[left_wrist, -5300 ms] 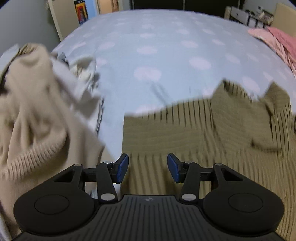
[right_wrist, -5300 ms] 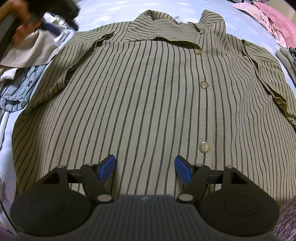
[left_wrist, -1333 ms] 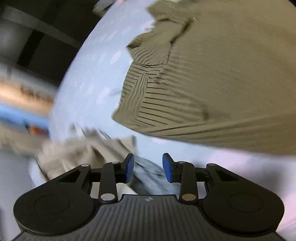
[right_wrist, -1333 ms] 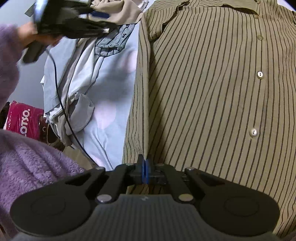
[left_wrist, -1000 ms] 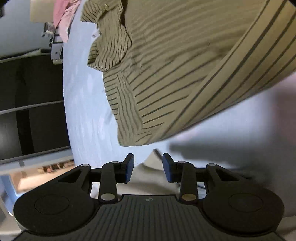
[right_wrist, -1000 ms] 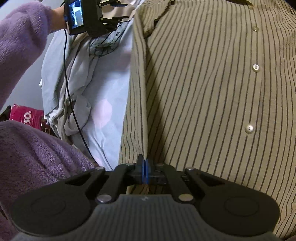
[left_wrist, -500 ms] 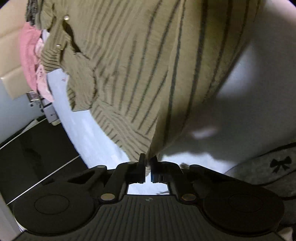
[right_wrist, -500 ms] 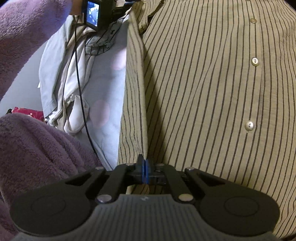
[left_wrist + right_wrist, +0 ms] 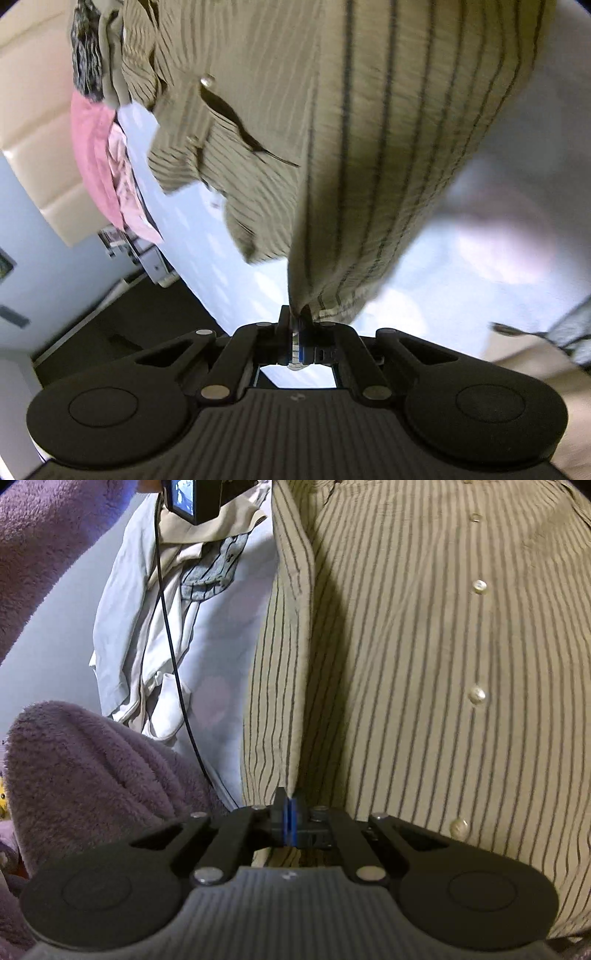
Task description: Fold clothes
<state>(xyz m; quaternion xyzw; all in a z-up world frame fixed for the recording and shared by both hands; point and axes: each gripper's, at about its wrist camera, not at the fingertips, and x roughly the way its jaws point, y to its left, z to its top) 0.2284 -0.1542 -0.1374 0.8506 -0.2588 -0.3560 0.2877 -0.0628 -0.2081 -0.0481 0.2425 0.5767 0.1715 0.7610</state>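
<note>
So the striped shirt (image 9: 424,664) is lying face up on the bed (image 9: 221,635), buttons showing, and its long axis runs away from the person, hem close and collar far. Both hand-held grippers are on the same long side edge of it. The right hand-held gripper (image 9: 289,821) is clamped tight on that edge down near the hem, with the fabric rising out of the pinch as a ridge. The left hand-held gripper (image 9: 295,332) is also closed right down on cloth, at the corner of what looks like the sleeve or shoulder end, and the shirt hangs away from it towards the collar.

What matters for the next move, I'd guess: the rest of the shirt lies to the right of that lifted edge in the right wrist view, so the flap has to travel across towards the button (image 9: 476,694) line, both hands together, keeping the edge straight.

Stuff nearby: a pile of pale clothes (image 9: 155,627) sits just beside the shirt on the outer side, a black cable (image 9: 173,657) trails over it, and a fluffy purple sleeve (image 9: 92,768) is close in. Pink clothes (image 9: 96,155) sit at the far side of the bed. Nothing's lying on the shirt front itself.
</note>
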